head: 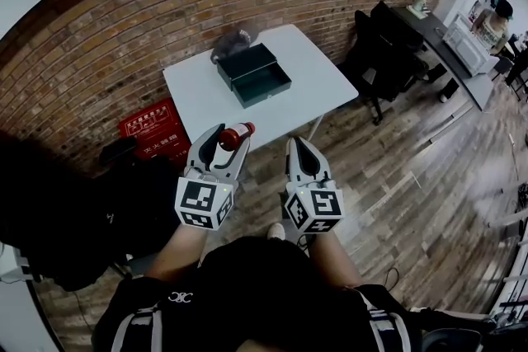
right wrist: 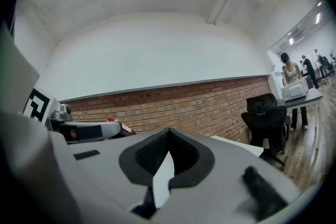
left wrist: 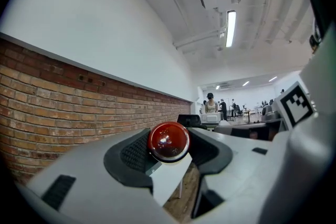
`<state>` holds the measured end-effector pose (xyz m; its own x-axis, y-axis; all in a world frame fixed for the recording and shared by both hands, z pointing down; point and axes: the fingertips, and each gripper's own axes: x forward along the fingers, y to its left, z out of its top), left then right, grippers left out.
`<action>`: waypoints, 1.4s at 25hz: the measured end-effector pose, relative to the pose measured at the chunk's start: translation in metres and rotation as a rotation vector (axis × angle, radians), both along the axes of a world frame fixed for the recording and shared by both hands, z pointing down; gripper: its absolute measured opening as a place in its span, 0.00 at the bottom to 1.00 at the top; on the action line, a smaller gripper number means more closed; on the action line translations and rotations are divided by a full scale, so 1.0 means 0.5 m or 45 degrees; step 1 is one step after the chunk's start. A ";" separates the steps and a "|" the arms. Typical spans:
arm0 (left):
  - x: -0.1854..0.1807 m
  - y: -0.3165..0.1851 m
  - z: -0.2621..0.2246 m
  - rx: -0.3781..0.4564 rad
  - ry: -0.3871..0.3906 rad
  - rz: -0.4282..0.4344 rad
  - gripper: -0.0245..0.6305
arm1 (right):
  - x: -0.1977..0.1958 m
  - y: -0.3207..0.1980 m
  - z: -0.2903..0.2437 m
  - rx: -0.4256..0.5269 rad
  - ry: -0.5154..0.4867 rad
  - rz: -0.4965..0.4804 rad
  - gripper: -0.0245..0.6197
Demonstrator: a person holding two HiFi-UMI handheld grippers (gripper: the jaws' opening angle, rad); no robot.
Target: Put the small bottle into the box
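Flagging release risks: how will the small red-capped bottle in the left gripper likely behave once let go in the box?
The small bottle looks round in section, judging by its glossy red cap, so laid sideways in the box it would probably roll. The left gripper carries it in a simple pinch, suggesting it is light.

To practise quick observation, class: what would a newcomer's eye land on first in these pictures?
The red-capped small bottle stands out, clamped between the jaws of the left gripper in front of the person. Beyond it, an open dark green box sits on a white table by a brick wall. The right gripper alongside is shut and empty.
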<state>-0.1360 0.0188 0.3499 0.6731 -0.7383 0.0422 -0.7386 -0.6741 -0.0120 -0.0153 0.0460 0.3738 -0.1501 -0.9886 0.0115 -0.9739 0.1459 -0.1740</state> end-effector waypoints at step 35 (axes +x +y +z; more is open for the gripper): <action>0.269 -0.321 0.088 -0.101 -0.032 -0.127 0.38 | 0.266 -0.324 0.077 -0.076 0.014 -0.155 0.08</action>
